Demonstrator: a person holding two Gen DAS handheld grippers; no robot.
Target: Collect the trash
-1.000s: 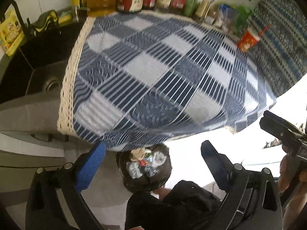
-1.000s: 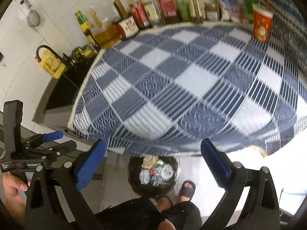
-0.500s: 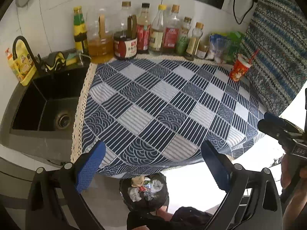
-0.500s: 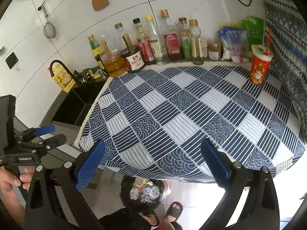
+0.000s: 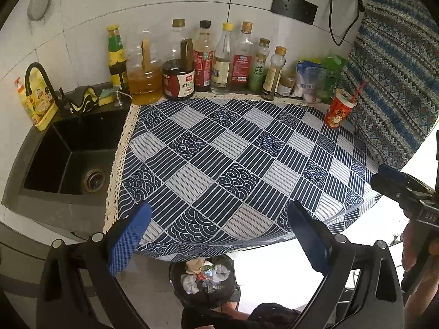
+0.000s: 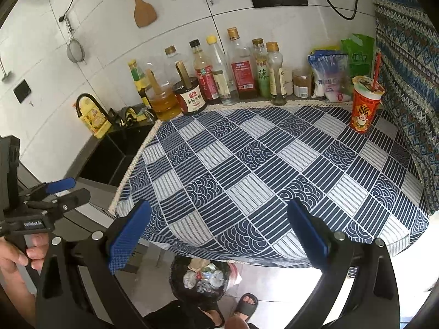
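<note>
Overhead: ribbed blue pads [image 5: 129,235], cylindrical paper cup [image 6: 365,107], round bin [image 5: 203,282].

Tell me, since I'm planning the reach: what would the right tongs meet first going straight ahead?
Probably the blue-and-white patterned tablecloth on the counter; the open right tongs point at bare cloth, though depth is unclear.

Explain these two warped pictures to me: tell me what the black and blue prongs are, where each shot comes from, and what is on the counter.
No robot: a person holds two hand grippers, each with a fisheye camera looking along its fingers. The left gripper and right gripper are both open and hold nothing. On the checked cloth stands a red paper cup with a straw, near the wall. Bottles line the wall, with a black sink on the left. On the floor is a black bin with trash inside.
</note>
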